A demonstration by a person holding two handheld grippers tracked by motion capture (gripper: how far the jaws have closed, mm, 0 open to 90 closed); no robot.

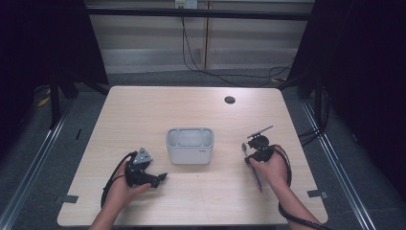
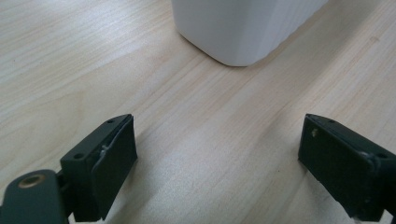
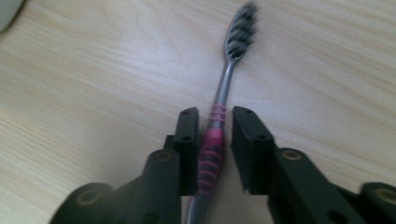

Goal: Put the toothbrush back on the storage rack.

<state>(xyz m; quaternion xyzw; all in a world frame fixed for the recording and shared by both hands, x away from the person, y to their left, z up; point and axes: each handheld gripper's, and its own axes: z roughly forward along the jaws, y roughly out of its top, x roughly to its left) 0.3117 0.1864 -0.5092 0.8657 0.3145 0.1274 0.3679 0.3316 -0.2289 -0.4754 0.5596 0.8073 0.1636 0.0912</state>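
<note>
A toothbrush (image 3: 227, 79) with a grey neck, dark bristles and a pink-banded handle lies on the wooden table (image 1: 143, 110), right of centre. My right gripper (image 3: 215, 112) has its jaws closed in on the handle, one on each side, with the bristle head pointing away from it. In the high view the toothbrush (image 1: 257, 181) runs under the right hand, with the right gripper (image 1: 250, 155) over it. My left gripper (image 1: 162, 178) rests low at the front left, open and holding nothing. Its jaws (image 2: 219, 126) point at a white compartmented holder (image 2: 243, 28), which stands at the table's middle (image 1: 190, 153).
A round cable hole (image 1: 230, 99) sits near the far edge of the table. Cables trail from both grippers toward the front edge. Dark curtains and metal rails flank the table.
</note>
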